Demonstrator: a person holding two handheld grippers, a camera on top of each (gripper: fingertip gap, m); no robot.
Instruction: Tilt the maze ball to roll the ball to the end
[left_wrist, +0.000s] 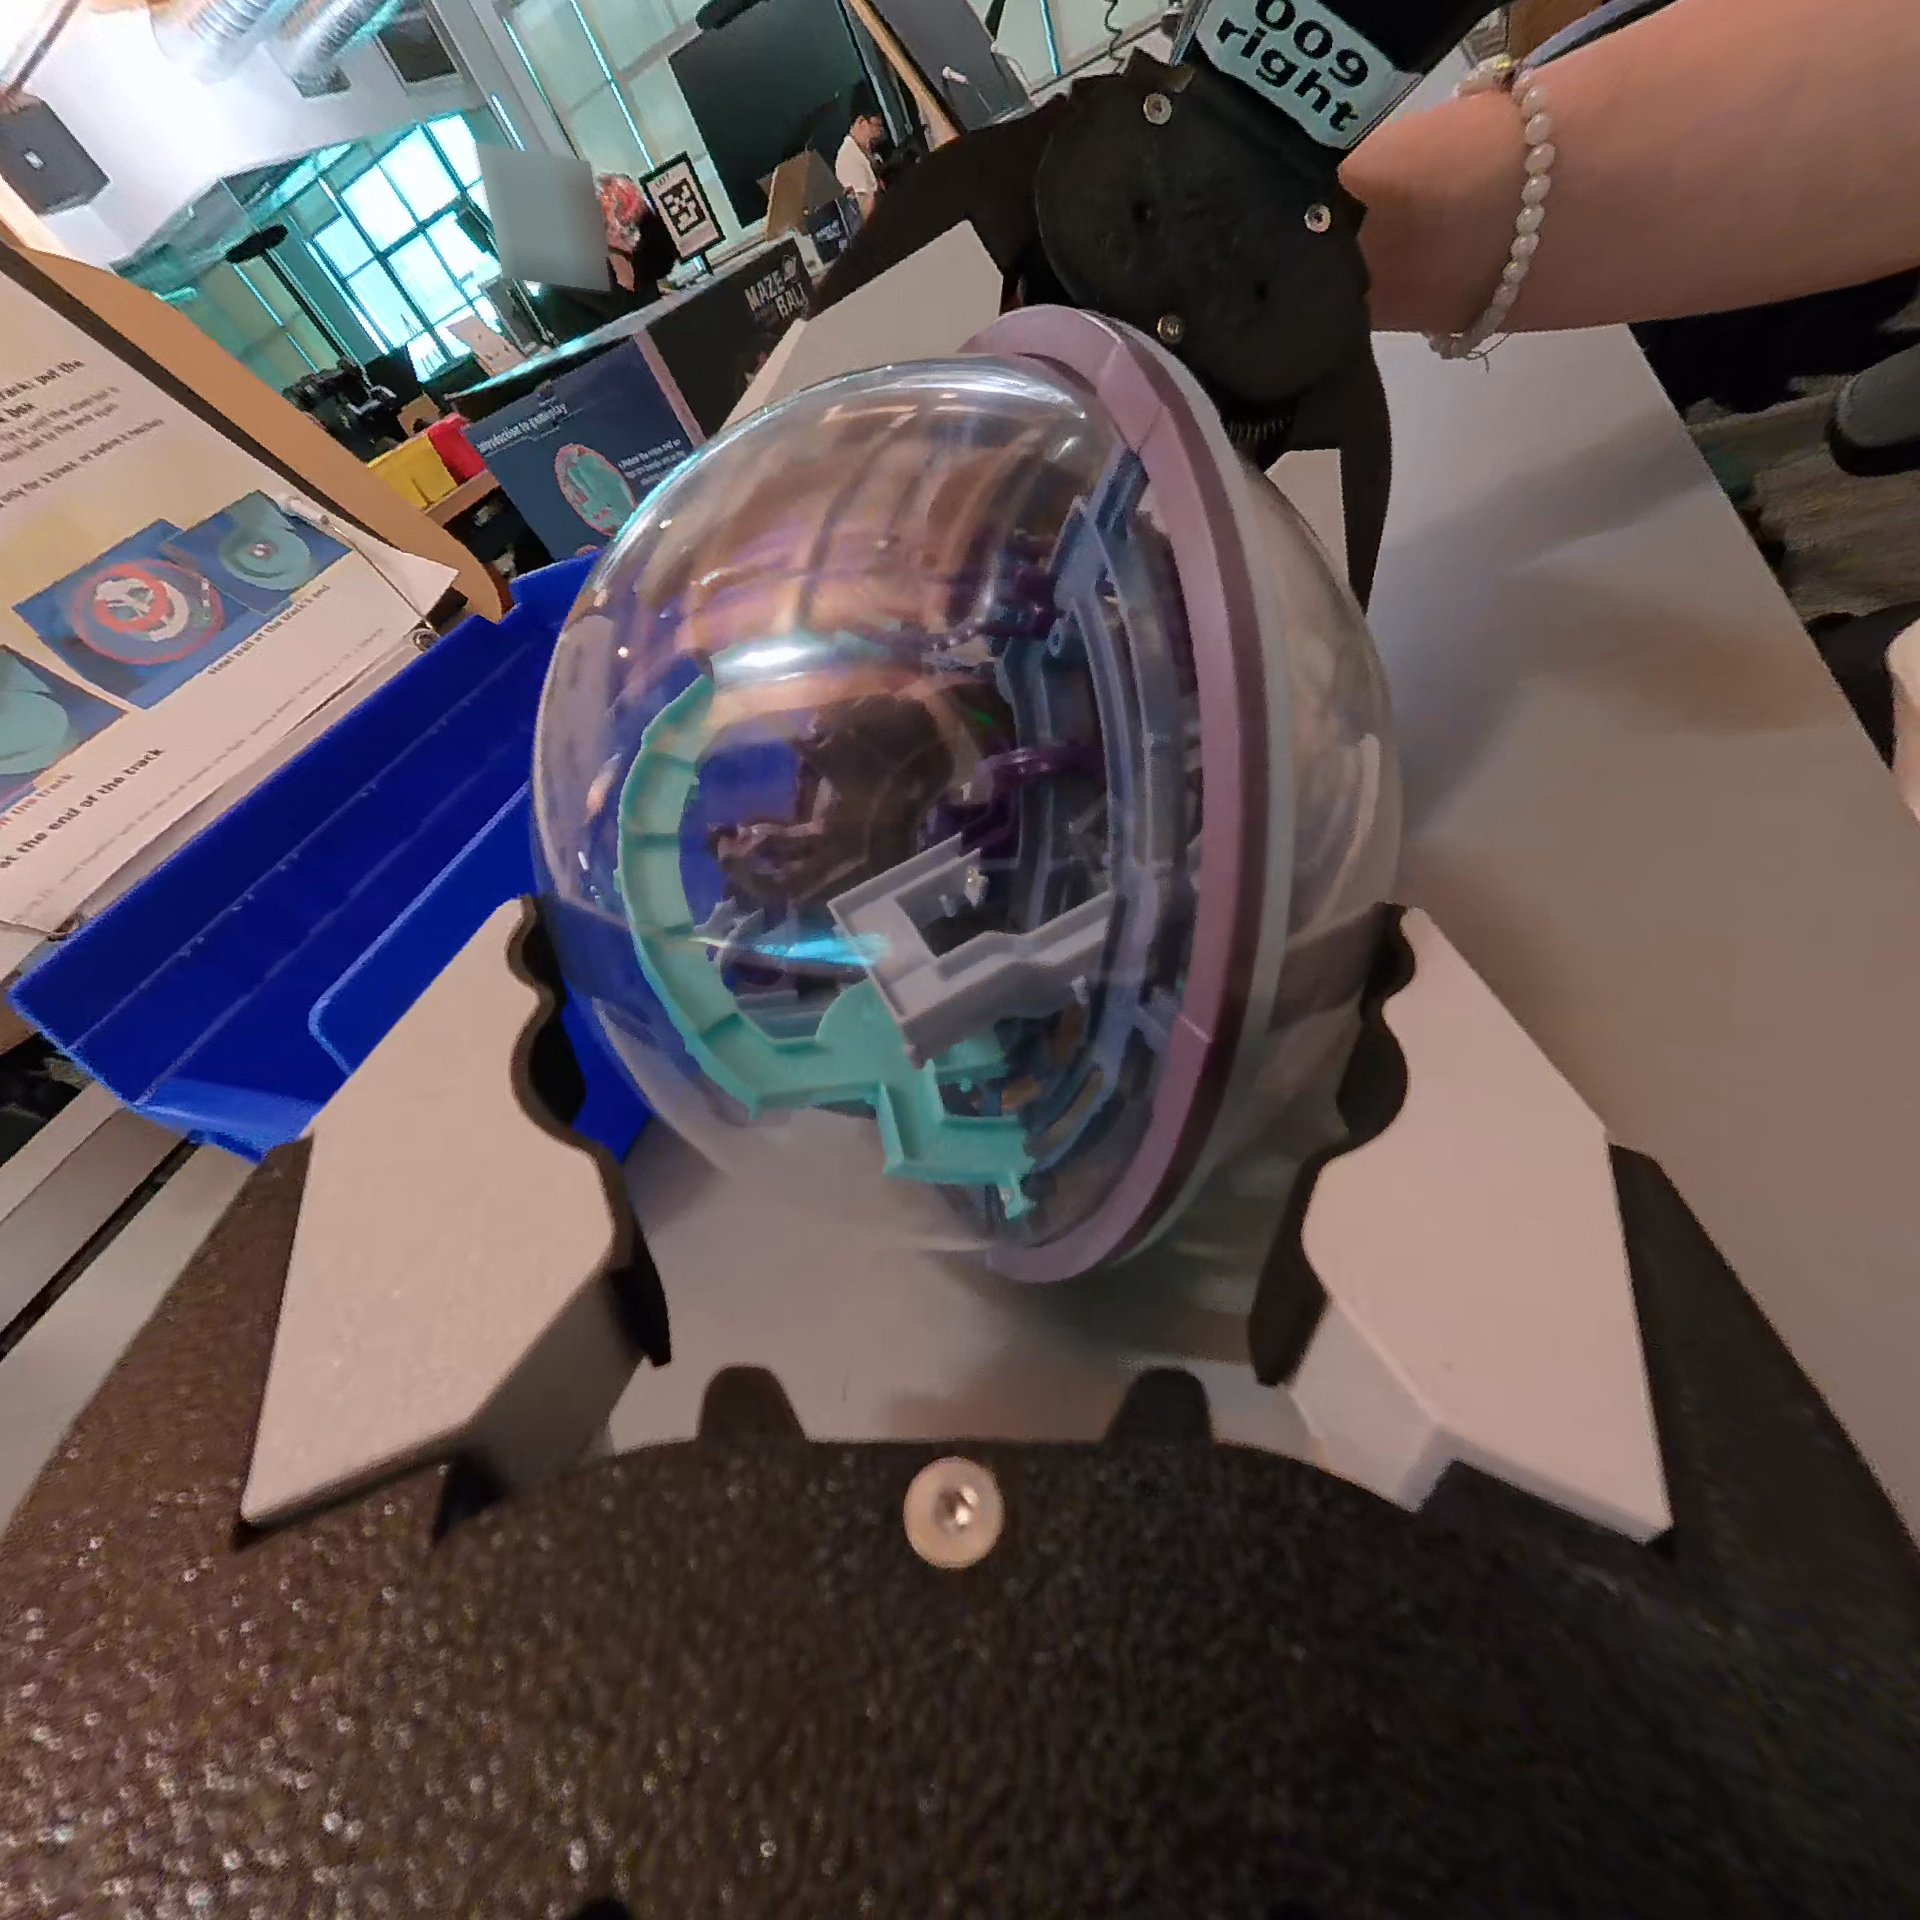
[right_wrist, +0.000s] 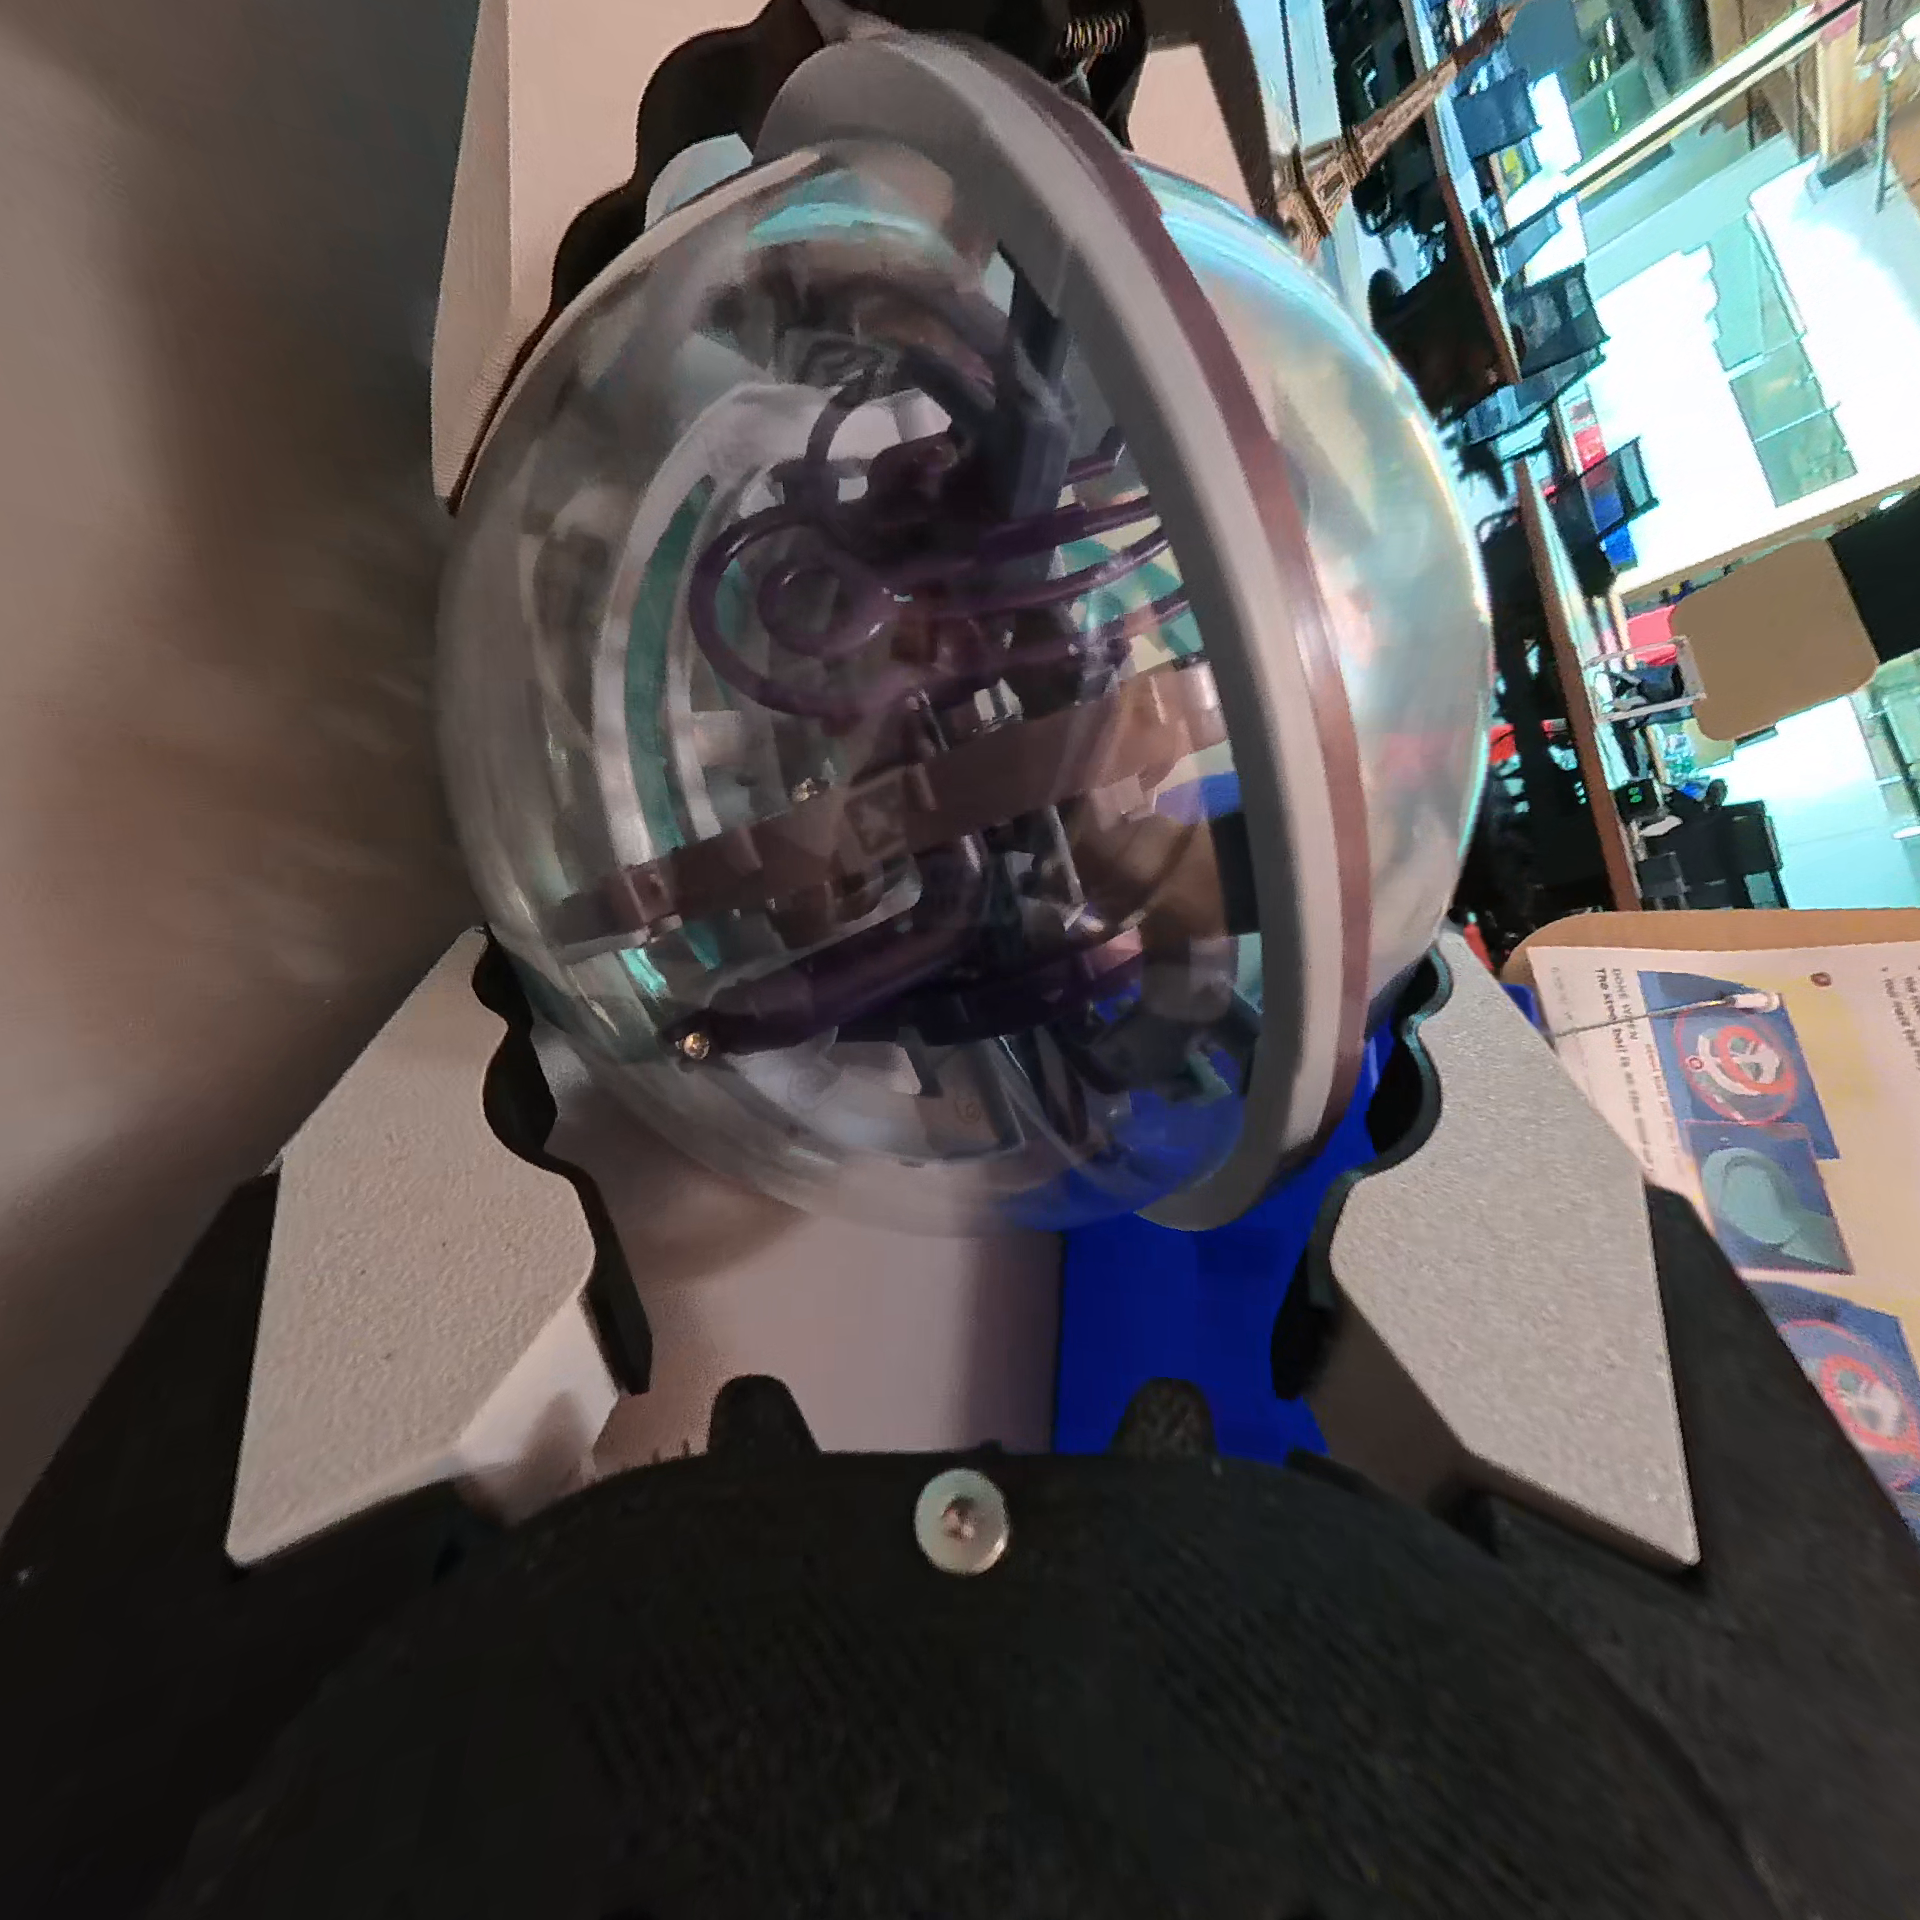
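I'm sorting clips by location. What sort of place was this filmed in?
Probably a shared lab or workshop: the maze ball is held over a white table, shelving with bins lines one side, and large windows stand behind.

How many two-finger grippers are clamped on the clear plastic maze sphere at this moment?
2. The left gripper clamps the clear plastic maze sphere from the near side in the left wrist view; the right gripper clamps it from the opposite side, beside the person's arm.
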